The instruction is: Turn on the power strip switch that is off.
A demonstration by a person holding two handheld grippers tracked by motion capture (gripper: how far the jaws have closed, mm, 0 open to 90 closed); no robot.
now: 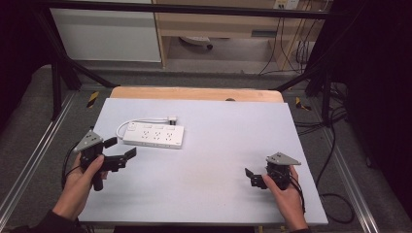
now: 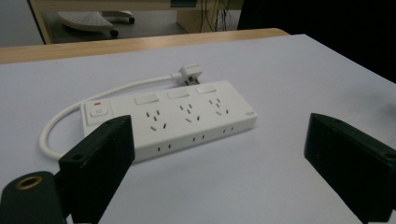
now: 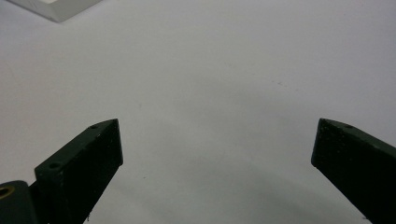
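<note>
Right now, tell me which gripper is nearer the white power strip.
Left. The left gripper sits open just in front of the power strip, apart from it. The right gripper is open far across the table, near the front right.

power strip (image 2: 187, 116): white glossy plastic | table (image 1: 218, 184): matt smooth grey | claw: matt black

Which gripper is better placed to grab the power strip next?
Probably the left. The left gripper sits open just beside the power strip, jaws pointing at it. The right gripper, also open, is across the table, well away from it.
</note>
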